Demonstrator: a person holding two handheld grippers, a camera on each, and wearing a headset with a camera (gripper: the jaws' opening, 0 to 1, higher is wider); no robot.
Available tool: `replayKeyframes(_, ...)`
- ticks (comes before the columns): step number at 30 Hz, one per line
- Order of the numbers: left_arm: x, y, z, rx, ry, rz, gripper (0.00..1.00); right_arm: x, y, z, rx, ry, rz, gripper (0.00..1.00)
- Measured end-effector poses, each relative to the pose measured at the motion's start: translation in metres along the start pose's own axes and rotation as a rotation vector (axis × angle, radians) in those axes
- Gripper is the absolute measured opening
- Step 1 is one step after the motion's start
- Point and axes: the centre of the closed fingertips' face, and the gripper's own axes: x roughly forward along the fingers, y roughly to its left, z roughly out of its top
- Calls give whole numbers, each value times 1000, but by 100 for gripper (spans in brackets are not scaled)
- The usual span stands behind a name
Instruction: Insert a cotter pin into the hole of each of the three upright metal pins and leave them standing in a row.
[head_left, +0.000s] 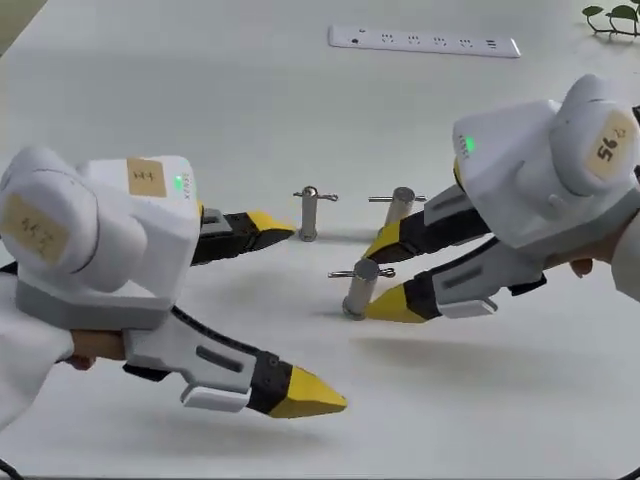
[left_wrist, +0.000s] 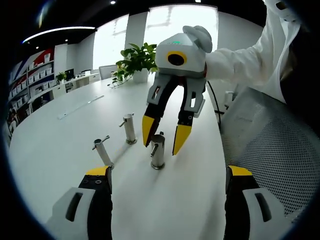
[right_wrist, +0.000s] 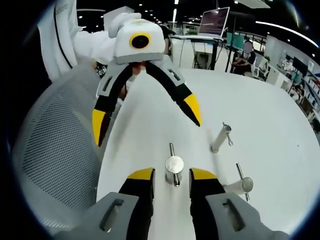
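Note:
Three upright metal pins stand on the white table (head_left: 470, 400), each with a cotter pin through its top. Two stand further back, the left pin (head_left: 308, 214) and the right pin (head_left: 400, 206). The third pin (head_left: 361, 288) stands nearer me, in front of the other two. My right gripper (head_left: 385, 278) is open, its yellow fingertips on either side of this near pin (right_wrist: 174, 169) with a gap on both sides. My left gripper (head_left: 298, 312) hangs wide open to the left with nothing between its fingers; the left gripper view shows the near pin (left_wrist: 158, 150).
A white power strip (head_left: 425, 42) lies at the table's far edge, with a potted plant (head_left: 615, 15) at the far right corner. A grey mesh chair (left_wrist: 270, 145) stands beside the table. Bare tabletop surrounds the pins.

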Motion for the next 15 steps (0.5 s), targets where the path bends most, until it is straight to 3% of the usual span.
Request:
replayKeyframes(4, -6, 5, -9, -39, -3, 38, 94, 3, -2, 1, 18, -12, 5, 22)
replayKeyframes(7, -8, 8, -15, -31, 14, 62, 94, 5, -1, 2, 25, -18, 11, 21)
replayKeyframes(15, -10, 8, -21, -54, 28, 80, 96, 10, -1, 3, 32, -18, 18, 12)
